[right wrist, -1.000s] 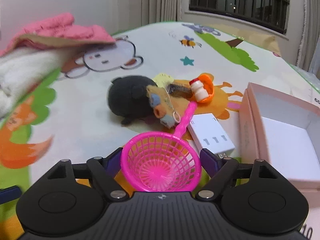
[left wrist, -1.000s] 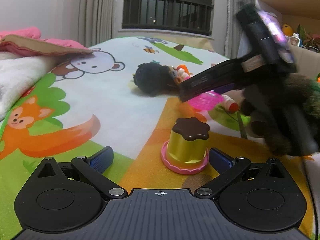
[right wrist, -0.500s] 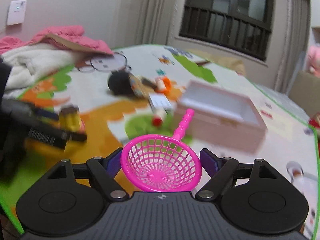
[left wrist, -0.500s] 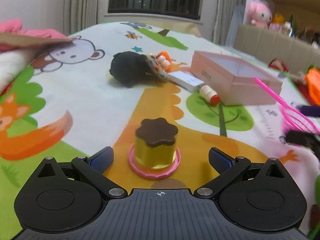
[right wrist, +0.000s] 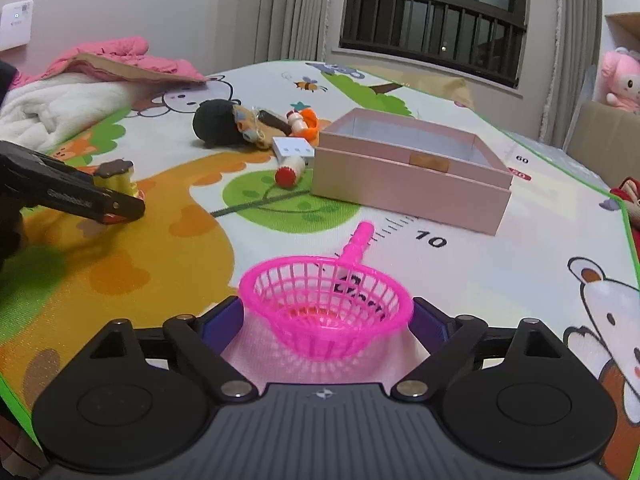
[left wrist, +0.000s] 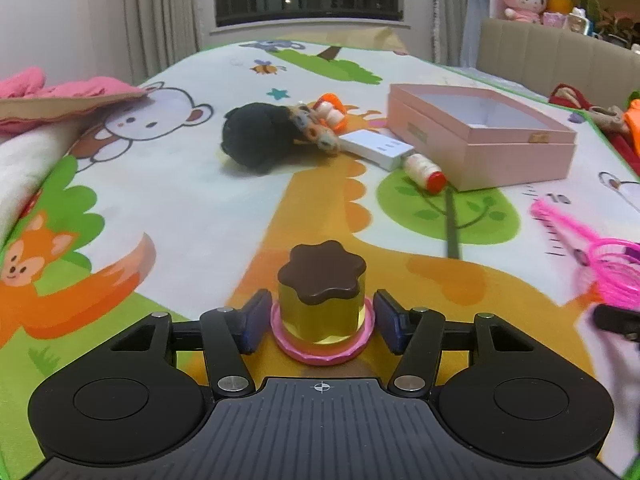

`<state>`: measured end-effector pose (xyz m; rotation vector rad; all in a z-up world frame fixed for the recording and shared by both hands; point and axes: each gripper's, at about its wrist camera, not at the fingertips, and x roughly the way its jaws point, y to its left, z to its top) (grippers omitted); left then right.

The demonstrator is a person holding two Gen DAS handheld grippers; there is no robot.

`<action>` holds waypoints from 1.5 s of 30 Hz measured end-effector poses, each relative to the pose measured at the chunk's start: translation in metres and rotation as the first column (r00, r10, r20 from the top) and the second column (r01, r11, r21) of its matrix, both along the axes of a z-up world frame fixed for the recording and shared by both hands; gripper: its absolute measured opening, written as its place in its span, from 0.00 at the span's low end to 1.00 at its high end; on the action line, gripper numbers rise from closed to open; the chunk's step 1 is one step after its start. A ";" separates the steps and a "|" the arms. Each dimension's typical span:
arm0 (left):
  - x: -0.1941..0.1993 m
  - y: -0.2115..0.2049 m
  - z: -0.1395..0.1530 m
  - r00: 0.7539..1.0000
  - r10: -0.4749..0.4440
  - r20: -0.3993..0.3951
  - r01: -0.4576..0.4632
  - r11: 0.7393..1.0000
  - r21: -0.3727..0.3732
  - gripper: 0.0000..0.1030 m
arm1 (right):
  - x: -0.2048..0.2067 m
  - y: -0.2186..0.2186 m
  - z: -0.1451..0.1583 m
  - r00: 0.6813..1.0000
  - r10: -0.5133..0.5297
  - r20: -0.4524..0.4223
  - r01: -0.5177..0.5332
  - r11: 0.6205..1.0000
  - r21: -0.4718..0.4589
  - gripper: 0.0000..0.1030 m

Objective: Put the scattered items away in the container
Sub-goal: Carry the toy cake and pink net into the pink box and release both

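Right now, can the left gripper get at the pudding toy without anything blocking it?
Probably yes. The pudding toy already sits between the closing left gripper jaws, and nothing stands between them.

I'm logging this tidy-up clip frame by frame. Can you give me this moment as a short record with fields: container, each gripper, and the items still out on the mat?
container: pink box, open, looks empty
left gripper: jaws closing around the toy pudding; pads close beside its base, contact unclear
right gripper: jaws opening, pink strainer between them, over the play mat
still out: black plush, white box, red-capped bottle, orange toy with small bottle
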<state>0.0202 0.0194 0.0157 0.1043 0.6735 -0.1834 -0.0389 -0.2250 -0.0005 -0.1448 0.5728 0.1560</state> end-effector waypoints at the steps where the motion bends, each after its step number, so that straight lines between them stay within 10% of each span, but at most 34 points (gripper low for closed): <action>1: -0.003 -0.002 0.002 1.000 -0.016 -0.004 0.016 1.000 -0.008 0.59 | -0.001 0.000 0.001 1.000 0.003 0.002 -0.003 1.000 0.003 0.84; 6: -0.025 -0.027 0.009 0.994 -0.110 0.001 0.110 0.994 -0.017 0.59 | -0.004 -0.004 0.009 1.000 0.018 0.003 -0.018 1.000 -0.005 0.62; 10: -0.037 -0.048 0.012 0.983 -0.182 0.015 0.183 0.983 -0.026 0.59 | -0.003 -0.009 0.011 1.000 0.008 -0.016 -0.009 0.999 -0.032 0.66; 12: -0.039 -0.054 0.013 0.980 -0.198 0.024 0.198 0.980 -0.022 0.59 | -0.004 -0.013 0.013 1.000 -0.001 -0.014 0.001 1.000 -0.019 0.91; 14: -0.039 -0.058 0.011 0.979 -0.203 0.024 0.204 0.979 -0.011 0.59 | -0.003 -0.013 0.017 1.000 0.001 0.002 -0.001 1.000 -0.010 0.93; 29: -0.041 -0.053 0.014 0.975 -0.223 -0.003 0.222 0.975 -0.029 0.59 | 0.019 -0.015 0.022 0.998 0.017 -0.068 -0.016 1.000 0.008 0.71; 38: 0.007 -0.090 0.073 0.933 -0.322 0.162 0.334 0.941 -0.055 0.59 | 0.006 -0.034 0.079 0.991 0.024 0.131 -0.021 0.999 -0.025 0.71; 45: 0.107 -0.128 0.100 0.922 -0.328 0.207 0.364 0.916 -0.167 0.59 | 0.091 -0.052 0.092 0.943 -0.059 0.328 0.106 0.986 -0.126 0.71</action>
